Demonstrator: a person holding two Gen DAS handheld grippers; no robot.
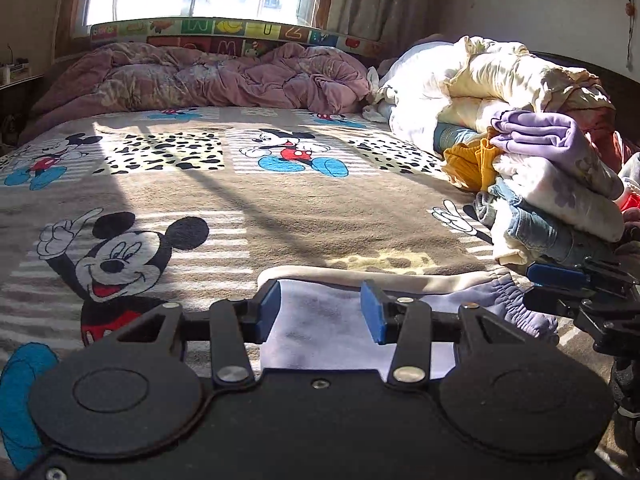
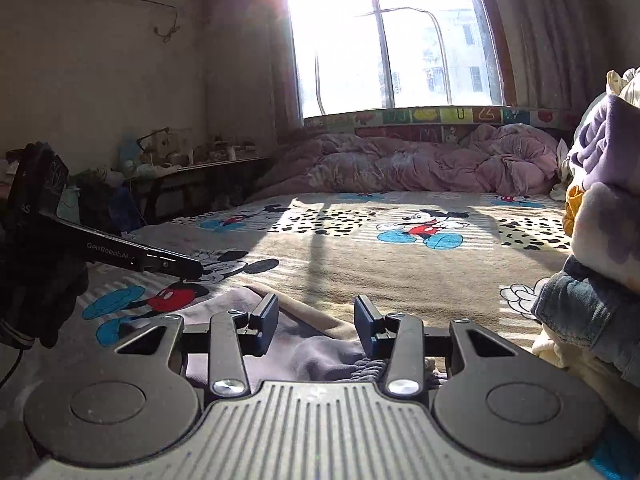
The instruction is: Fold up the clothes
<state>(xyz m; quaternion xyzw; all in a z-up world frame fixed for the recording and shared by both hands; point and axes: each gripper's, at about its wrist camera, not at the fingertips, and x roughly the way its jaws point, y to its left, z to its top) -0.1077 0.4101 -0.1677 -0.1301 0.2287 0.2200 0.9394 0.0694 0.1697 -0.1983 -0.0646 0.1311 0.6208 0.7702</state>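
A: State of the fingers?

B: The left gripper (image 1: 324, 312) is released. Its fingers (image 1: 267, 309) stand apart over the lilac garment (image 1: 320, 332), and I see neither pad pressing the cloth. The right gripper (image 2: 316, 326) is also released, above the garment's gathered cuff (image 2: 370, 366).

A: Where is the garment?

B: On the bed (image 1: 280, 208), flat at its near edge, at 6 o'clock in both views. The clothes pile (image 1: 552, 184) stands at 3 o'clock, just beside it.

A: What can fail from here?

B: First, a pinch that takes the bedspread along with the garment, since the two lie in contact. The fold would then drag the cover. Second, a grip on the top layer only, which would leave the under layer behind and skew the fold.

A: Anything on the right side?

B: Yes. I judge the right gripper near the pile. A wide swing toward 3 o'clock could topple it.
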